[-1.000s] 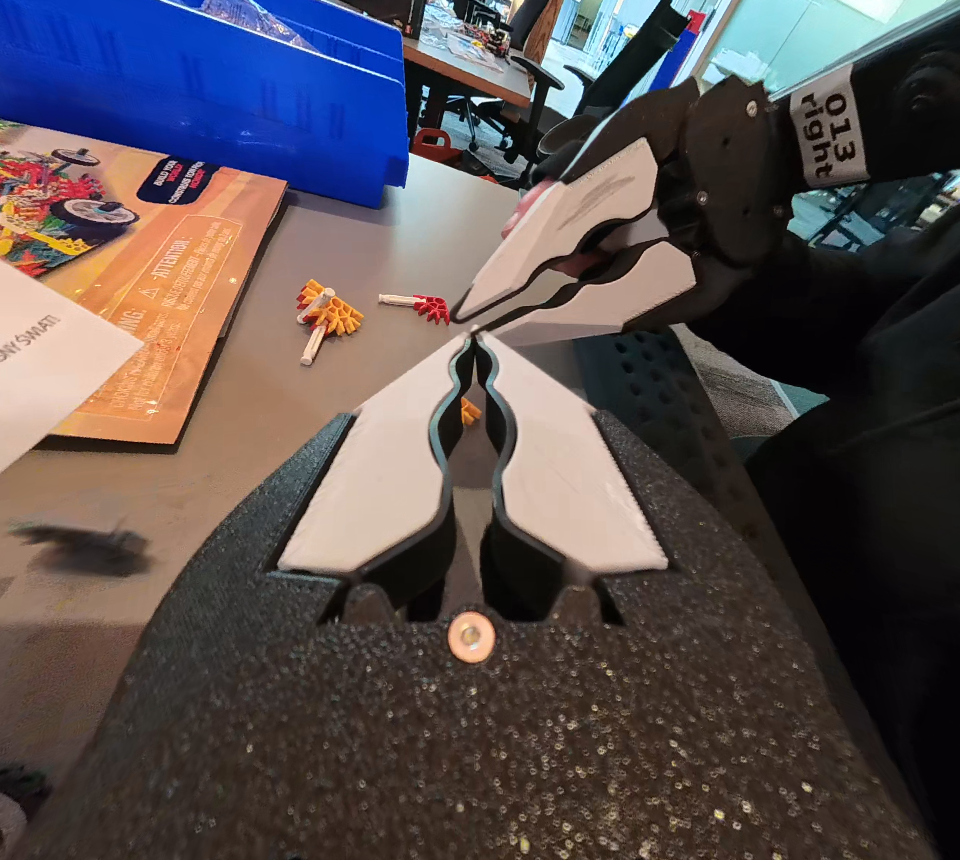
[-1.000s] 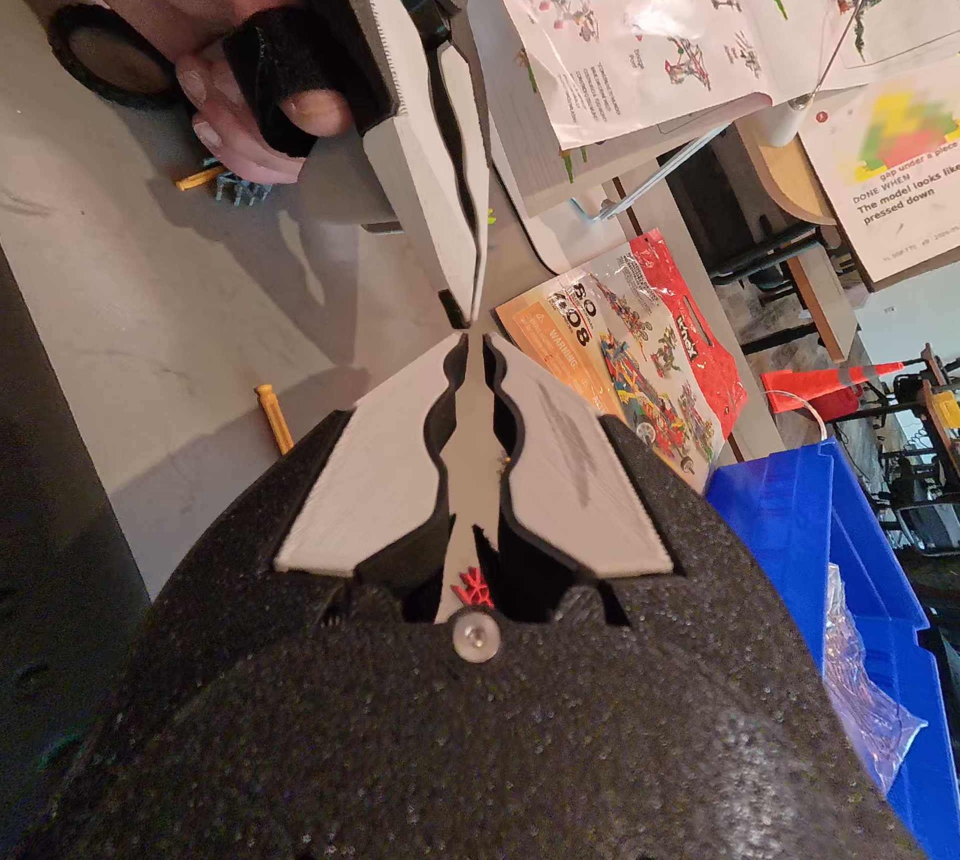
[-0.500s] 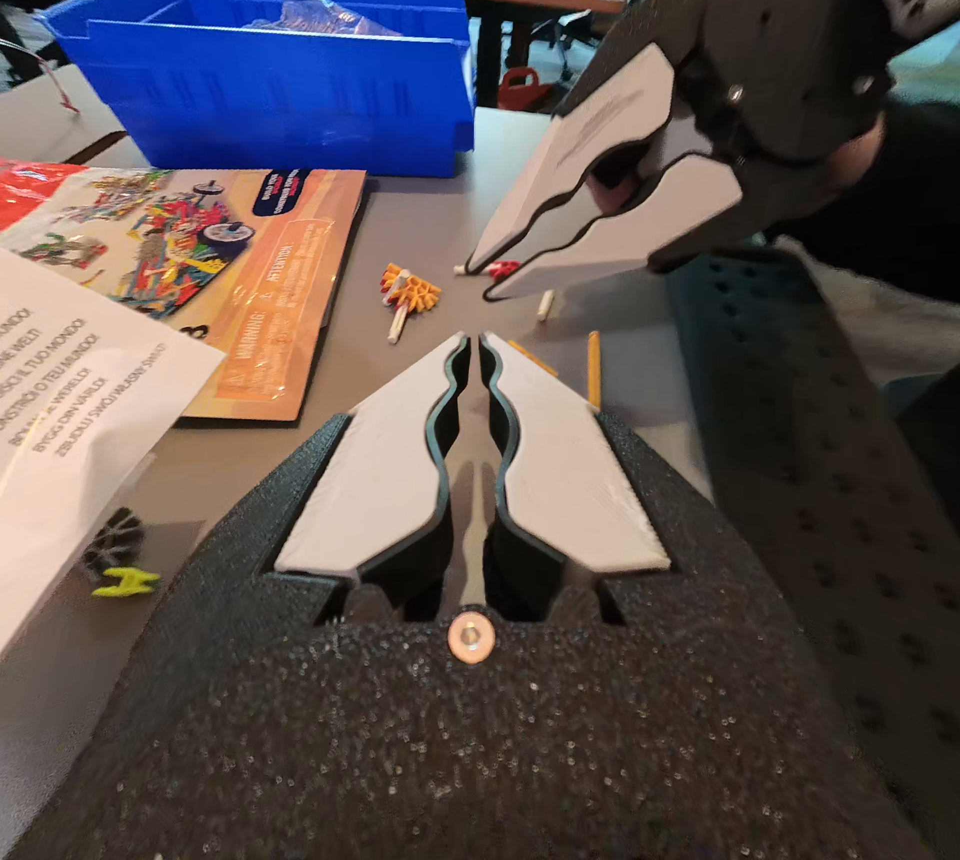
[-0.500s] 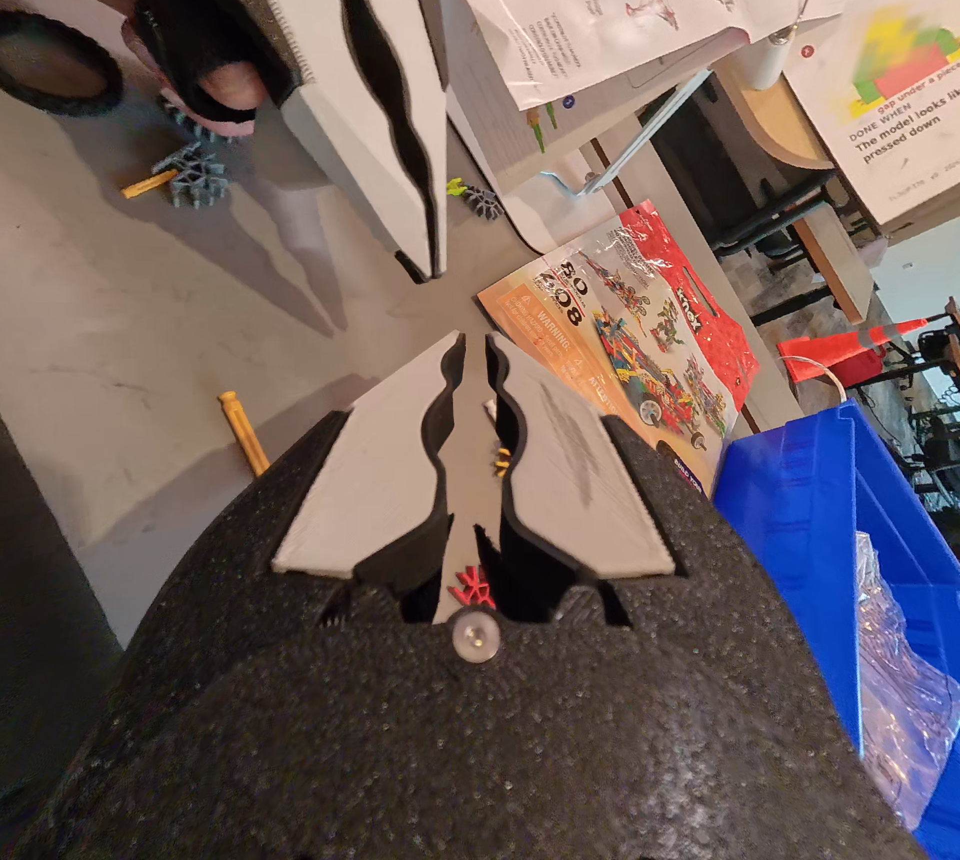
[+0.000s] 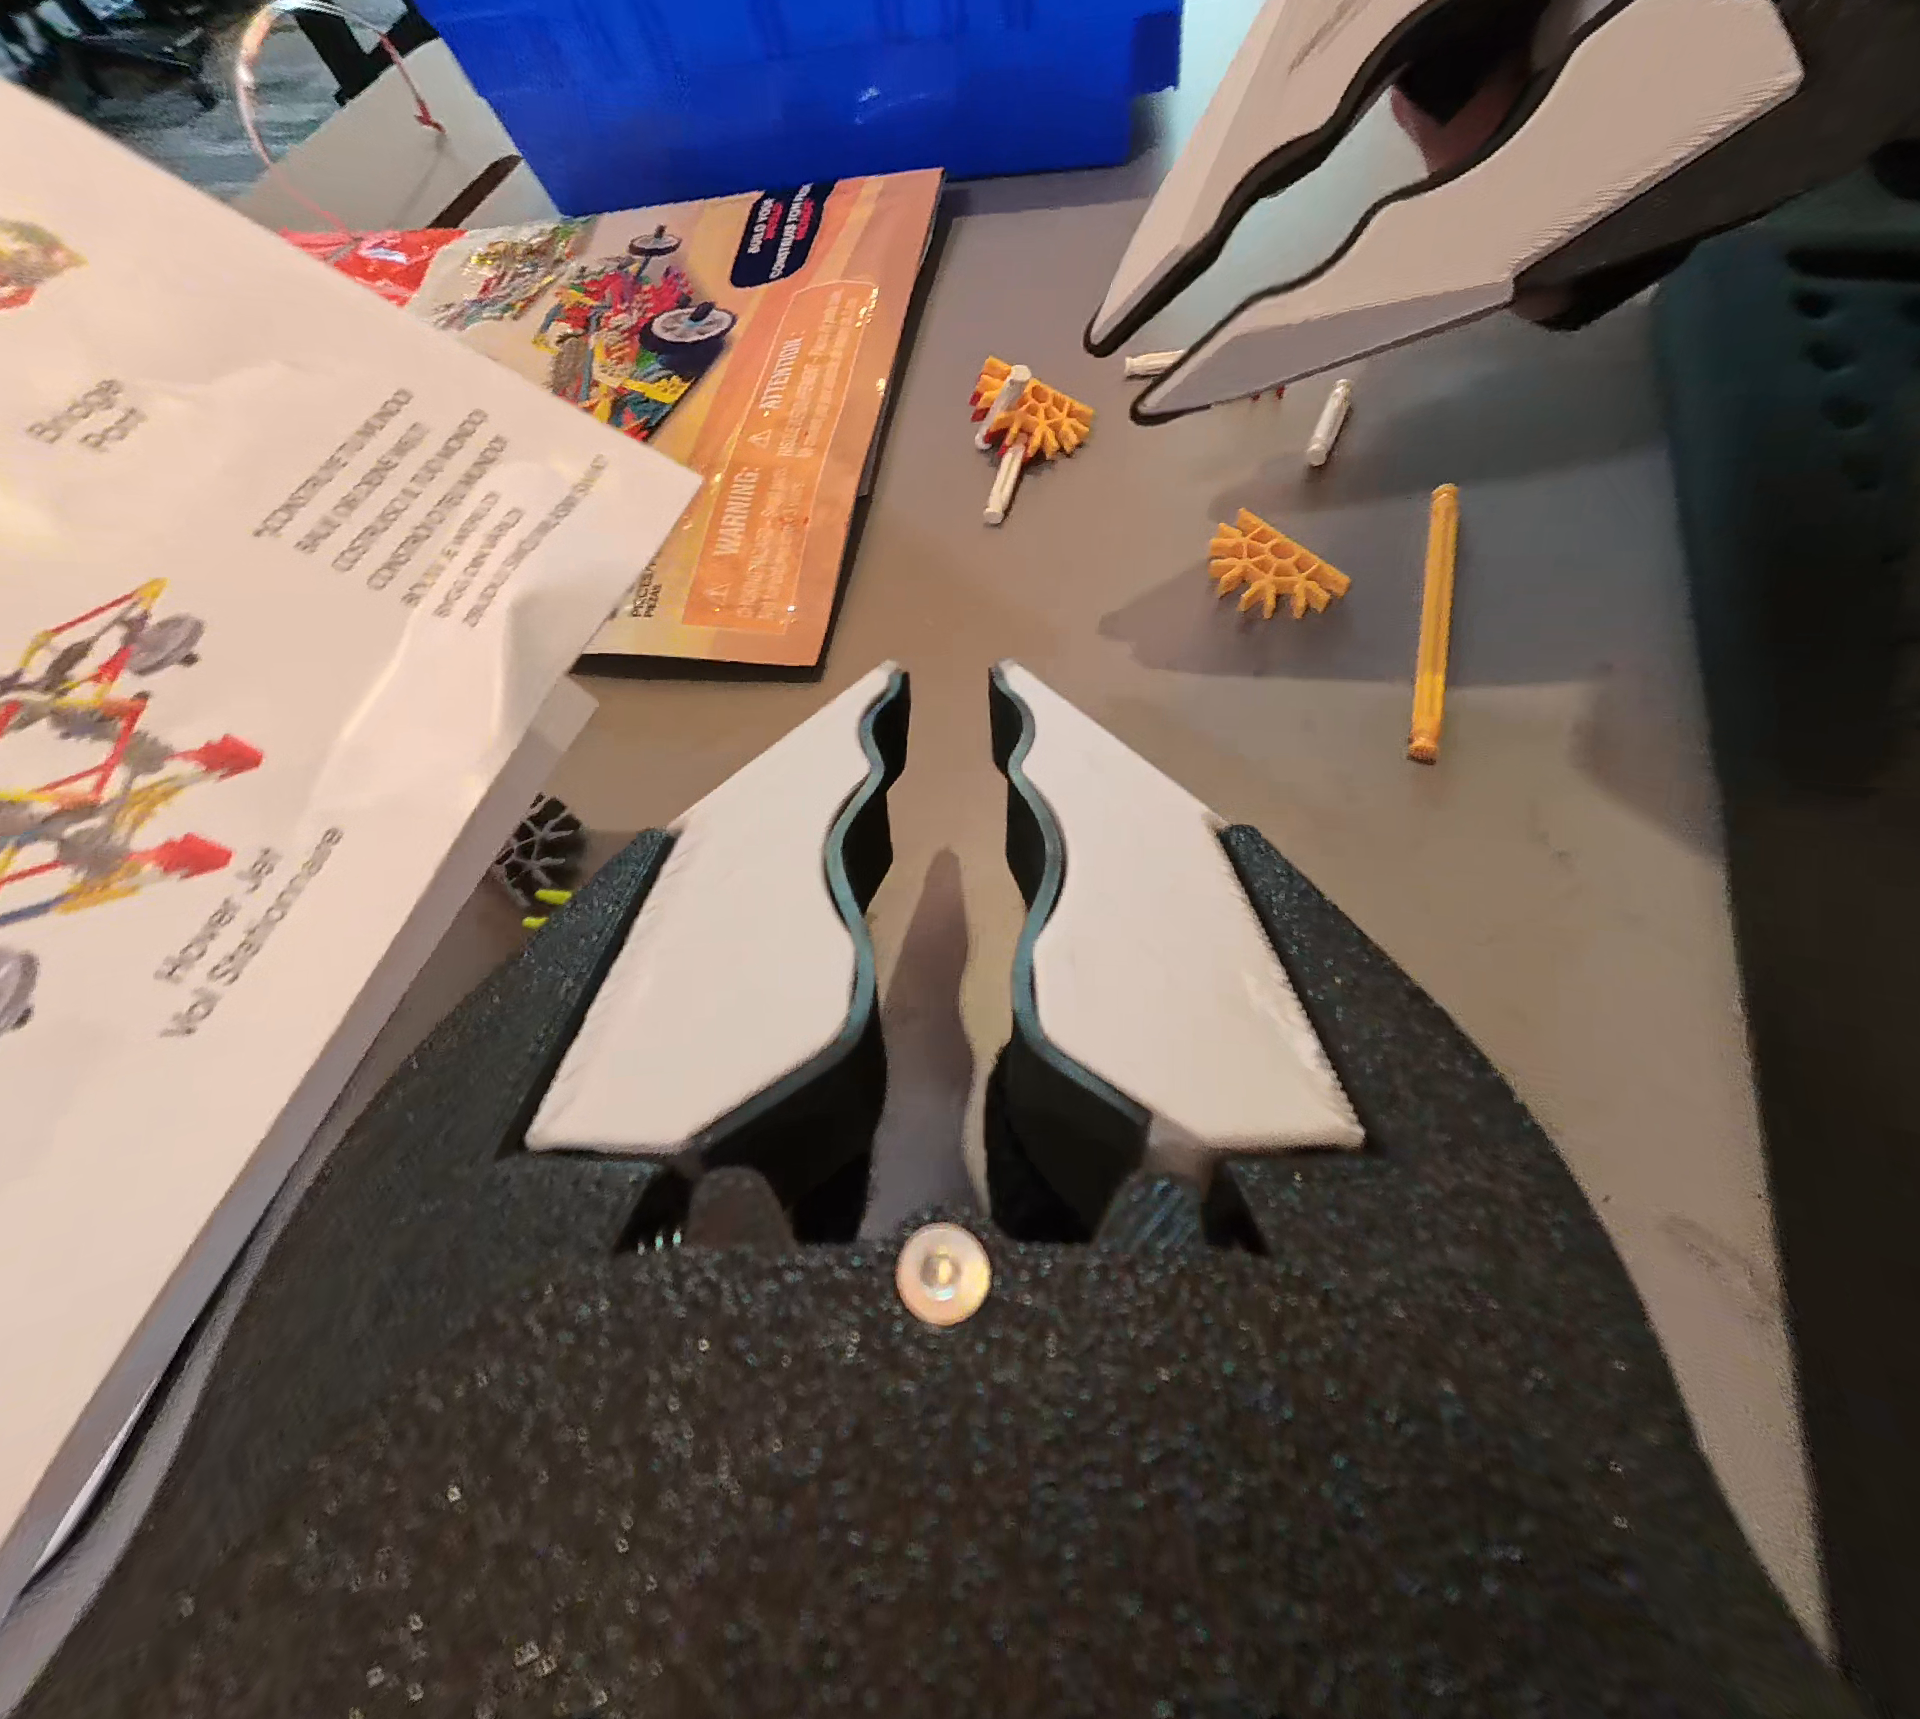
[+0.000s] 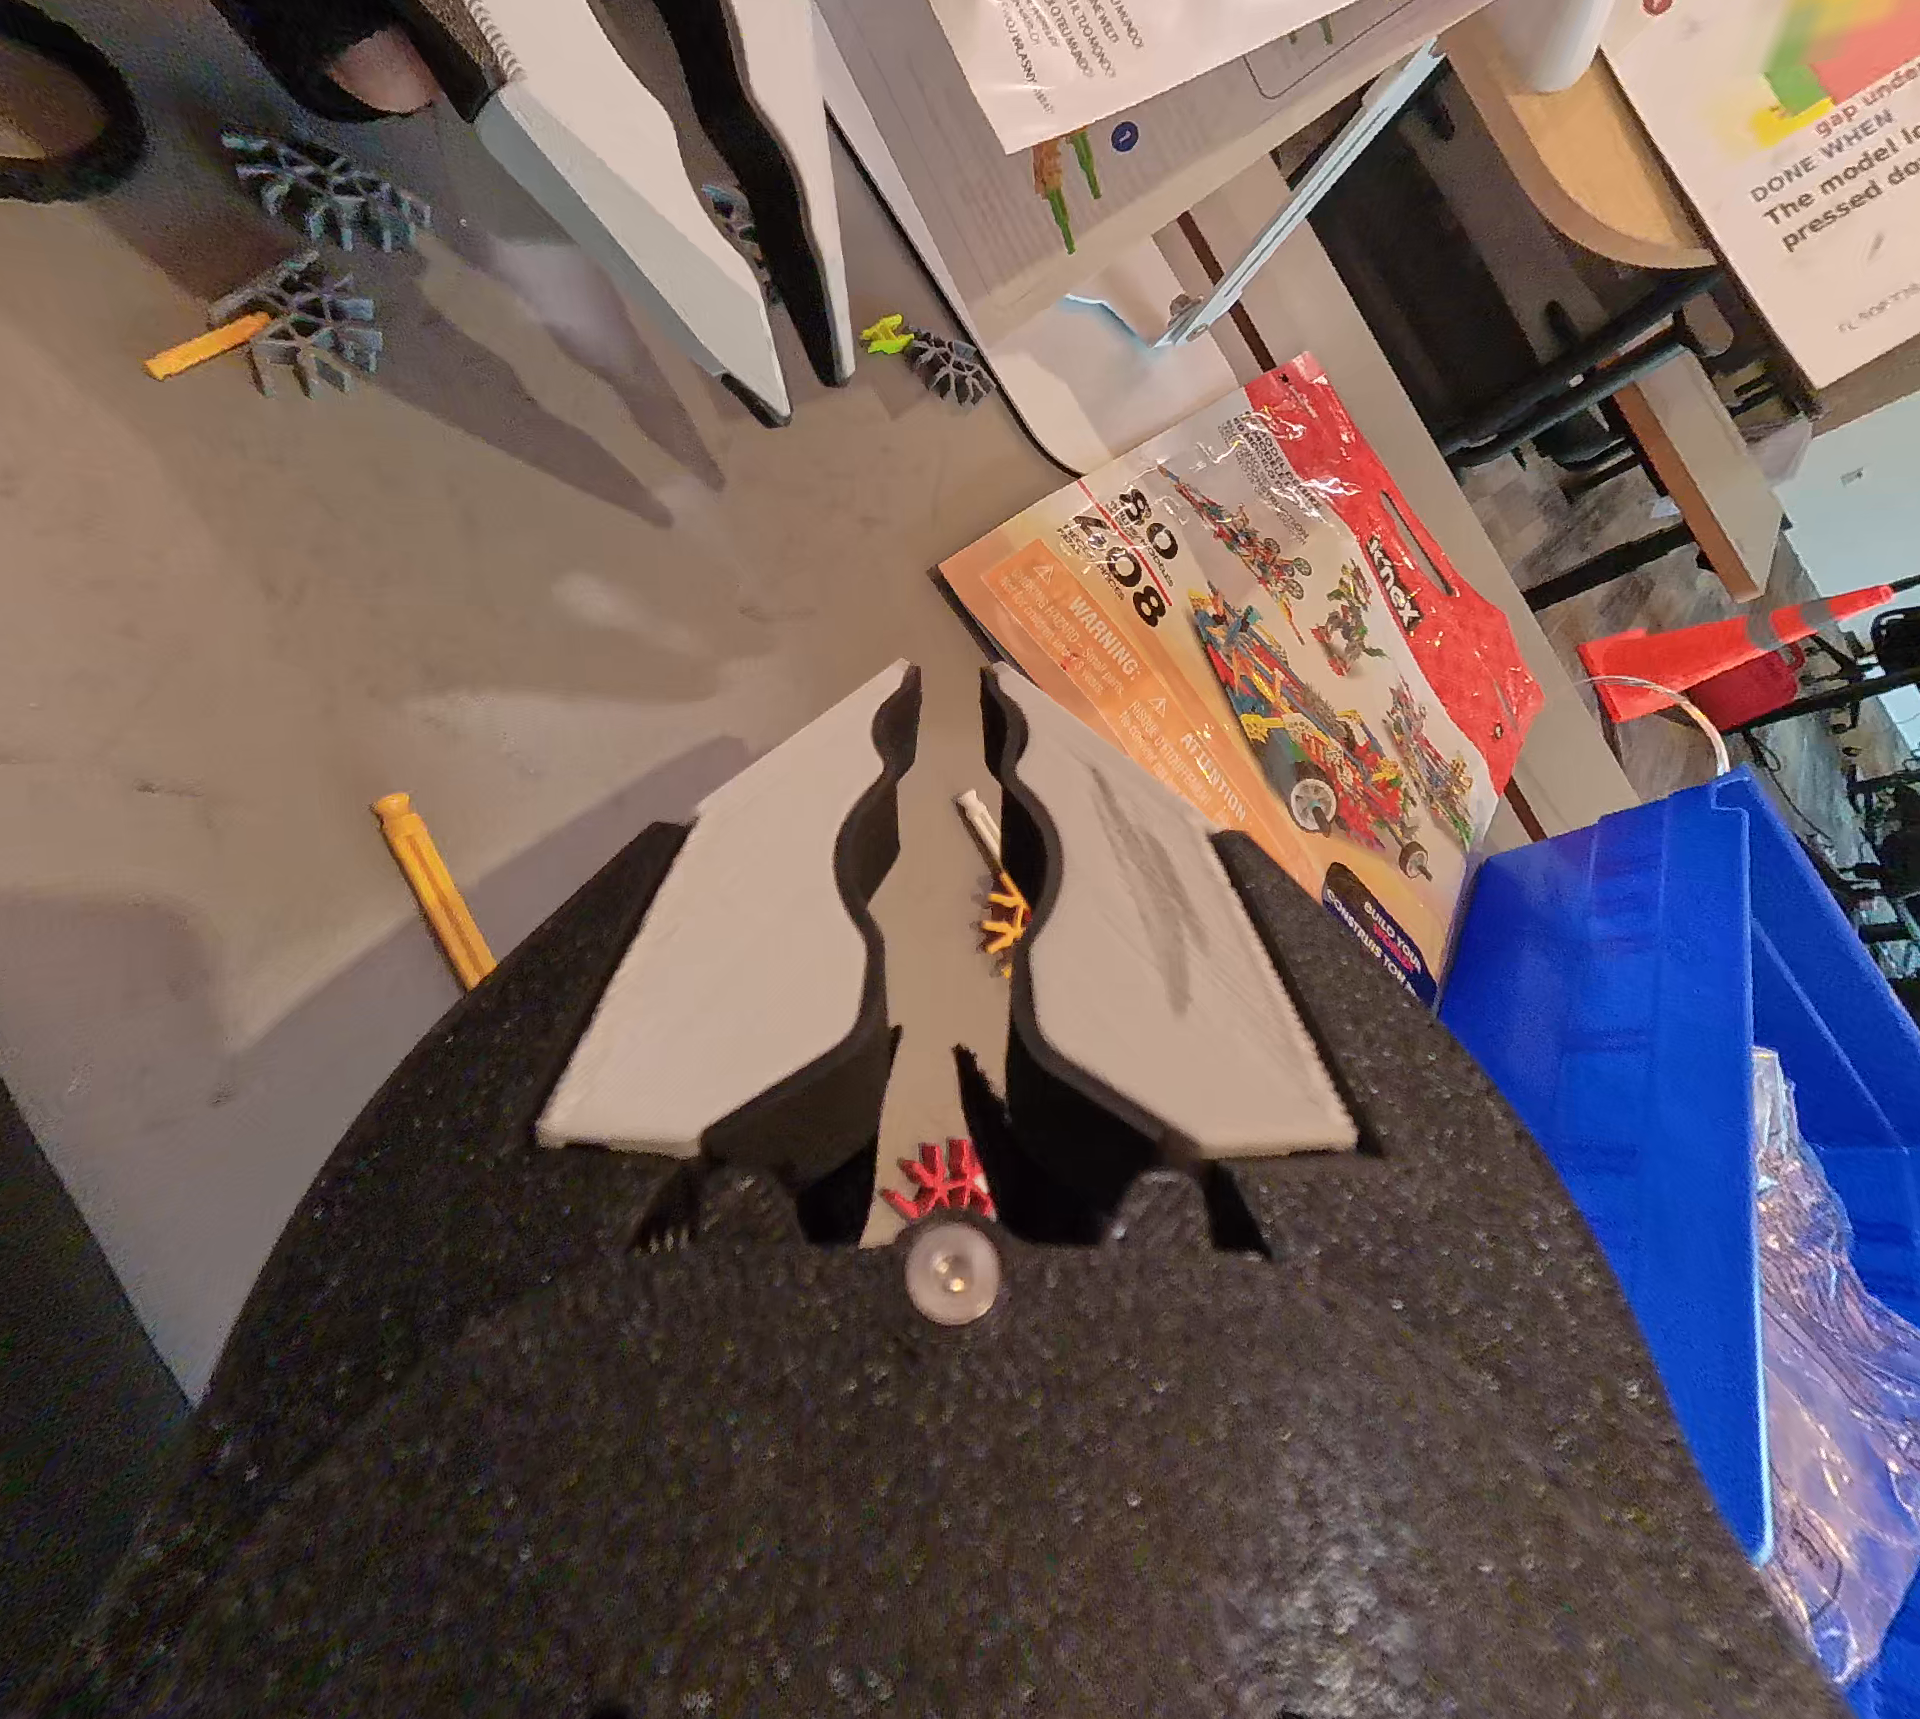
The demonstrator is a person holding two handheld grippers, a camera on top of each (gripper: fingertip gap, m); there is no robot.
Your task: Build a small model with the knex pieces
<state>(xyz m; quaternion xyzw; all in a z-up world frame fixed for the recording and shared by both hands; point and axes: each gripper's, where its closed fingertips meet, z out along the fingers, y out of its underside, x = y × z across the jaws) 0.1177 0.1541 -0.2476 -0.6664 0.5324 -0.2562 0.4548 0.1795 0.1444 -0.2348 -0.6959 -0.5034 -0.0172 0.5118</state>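
Grey matte tabletop (image 5: 1299,838), office desks and chairs dim behind it. Large blue plastic bin (image 5: 810,17) at the far edge, clear plastic wrap inside. White printed instruction sheet (image 5: 239,630) overlaps an orange-and-red glossy toy packaging bag (image 5: 769,412) lying flat just before the bin. Left gripper (image 5: 943,682), black body with white wavy-edged fingers, hovers low over bare table, jaws a little apart, nothing between them. Right gripper (image 5: 1117,376), same build, angles down from the right; jaws slightly apart, tips just above a short white rod (image 5: 1151,363) tipped with a red spoked connector (image 6: 940,1176), not visibly clamped on it. Beside those tips: a yellow-orange fan-shaped connector cluster with a white rod through it (image 5: 1023,428). Loose nearby: a lone yellow-orange fan connector (image 5: 1276,573), a long yellow rod (image 5: 1432,620), another short white rod (image 5: 1328,420). Grey snowflake connectors (image 6: 312,256) lie beyond the left gripper in the right wrist view; a black spoked piece with a lime clip (image 5: 538,854) sits at the sheet's edge.
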